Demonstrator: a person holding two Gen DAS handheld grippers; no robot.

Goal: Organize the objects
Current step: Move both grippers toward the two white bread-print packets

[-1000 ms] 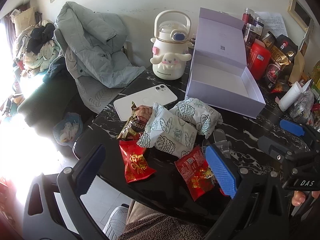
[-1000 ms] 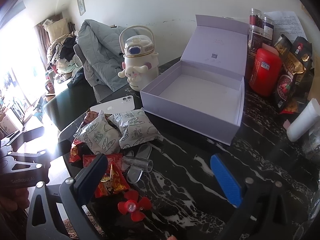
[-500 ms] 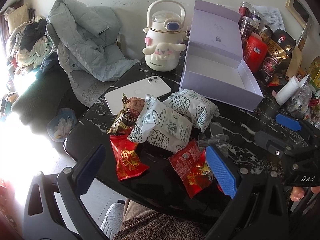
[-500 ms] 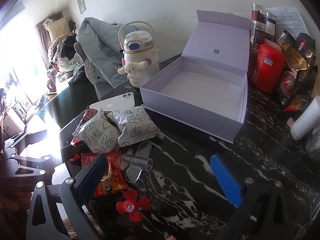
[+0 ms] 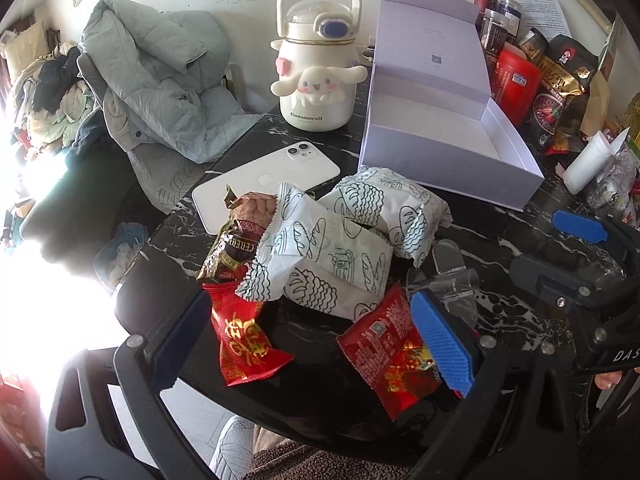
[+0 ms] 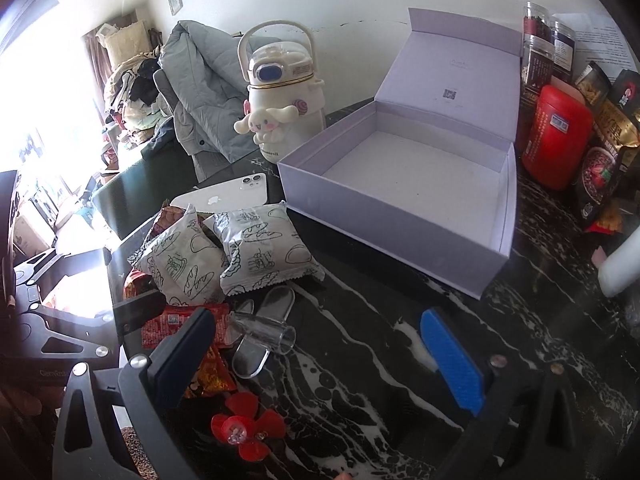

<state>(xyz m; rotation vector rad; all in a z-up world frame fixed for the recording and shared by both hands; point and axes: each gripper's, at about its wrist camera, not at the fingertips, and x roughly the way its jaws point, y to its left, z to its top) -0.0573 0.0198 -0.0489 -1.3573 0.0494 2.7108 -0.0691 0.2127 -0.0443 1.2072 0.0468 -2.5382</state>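
Left wrist view: both grippers spread wide over the snack pile, grasping nothing.
Left gripper (image 5: 312, 338) has red packets (image 5: 394, 354) between its jaws, white packs (image 5: 328, 256) just ahead; right gripper (image 6: 320, 354) faces the open box (image 6: 404, 216), bare table (image 6: 360, 360) between its jaws.

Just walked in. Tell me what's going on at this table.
A person holds two grippers over a black marble table, apparently about to tidy it. Both the left gripper and right gripper are open and empty. A pile of snack packets lies beside a white phone. The open lavender box holds nothing yet.
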